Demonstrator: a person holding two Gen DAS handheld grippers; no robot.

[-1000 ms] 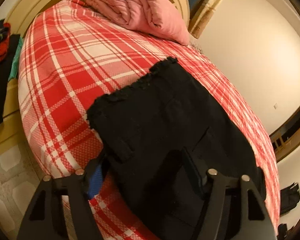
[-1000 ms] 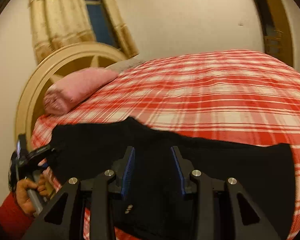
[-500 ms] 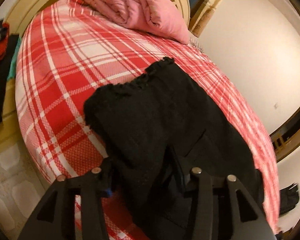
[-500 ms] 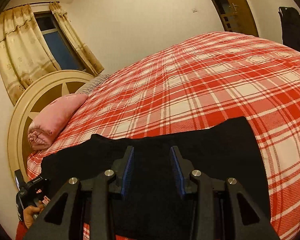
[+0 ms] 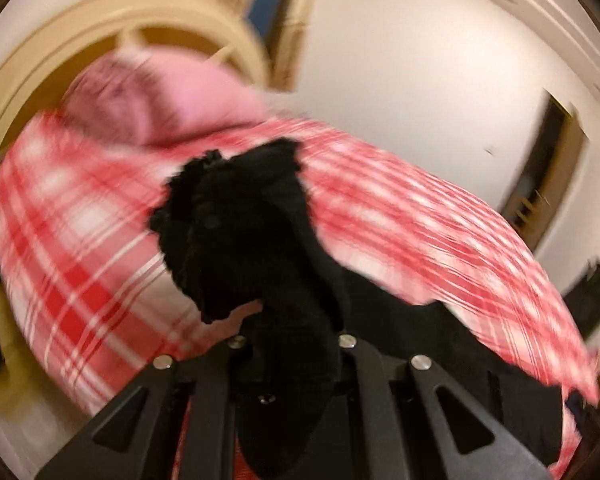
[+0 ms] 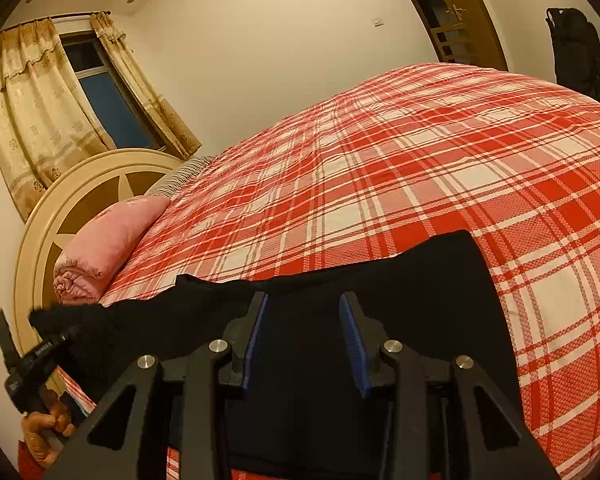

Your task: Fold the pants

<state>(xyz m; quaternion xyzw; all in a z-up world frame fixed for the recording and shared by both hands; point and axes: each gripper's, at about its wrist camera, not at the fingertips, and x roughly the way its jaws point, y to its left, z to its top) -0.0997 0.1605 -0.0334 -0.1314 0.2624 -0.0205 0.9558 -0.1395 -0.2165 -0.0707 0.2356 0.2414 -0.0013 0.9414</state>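
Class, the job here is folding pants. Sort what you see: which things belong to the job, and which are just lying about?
Part of the job:
- black fabric pants
- left gripper, shut on a bunched pant end
- right gripper, open over the pants
- red and white plaid bed cover

Just lying about:
- rolled pink quilt
- beige patterned curtains
- black bag hanging by the door

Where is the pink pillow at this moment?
In the right wrist view the pink pillow lies at the left, on the plaid bedspread against the round headboard, beyond the black pants.
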